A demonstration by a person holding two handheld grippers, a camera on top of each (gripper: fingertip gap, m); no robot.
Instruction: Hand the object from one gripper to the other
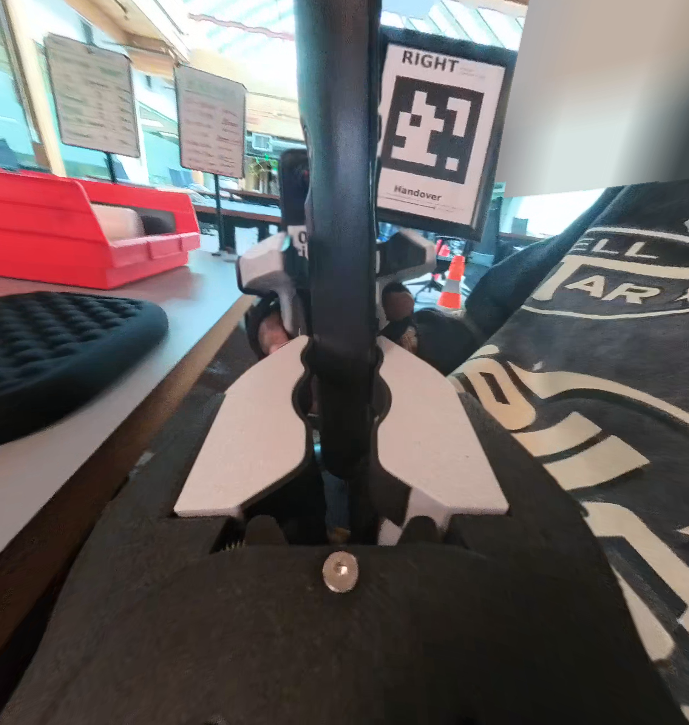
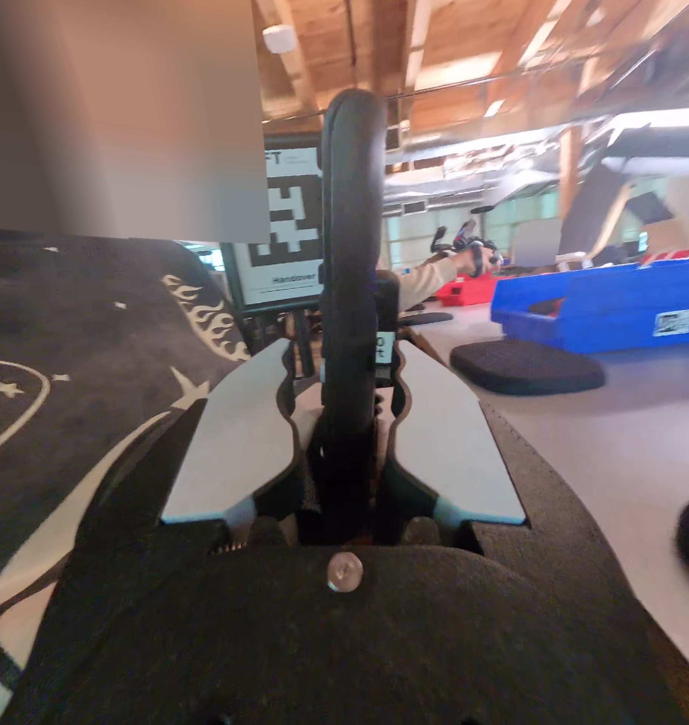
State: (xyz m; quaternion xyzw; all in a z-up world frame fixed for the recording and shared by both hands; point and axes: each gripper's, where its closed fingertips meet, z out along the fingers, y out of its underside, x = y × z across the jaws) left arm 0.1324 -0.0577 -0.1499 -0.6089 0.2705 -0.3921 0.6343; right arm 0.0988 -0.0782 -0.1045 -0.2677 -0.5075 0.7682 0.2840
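So right now the object (image 1: 341, 235), a long black padded bar-looking thing, stands upright in the air between the two grippers, which face each other above the table edge. The left gripper (image 1: 343, 349) has its white fingers (image 1: 256, 431) pinched onto the bar's lower part, and the scalloped inner edges look seated right against it. In the right wrist view, the right gripper (image 2: 345, 353) has the bar running up between its own fingers (image 2: 233, 439), but there's a visible gap on both sides, so I'd call those spread and not gripping yet. My take: we're mid-handover, with the left one carrying the weight. To do this well, centre the bar in the right jaws first, close until both pads are really touching, and only then let the left one loosen. I'd also grab a stretch of the bar apart from where the left holds it, so the fingers don't clash. Keep the bar upright while closing; if it tilts it could twist out. The table (image 2: 570, 451) with the blue bin (image 2: 609, 314) and a black pad (image 2: 527, 367) is just below if it slips.
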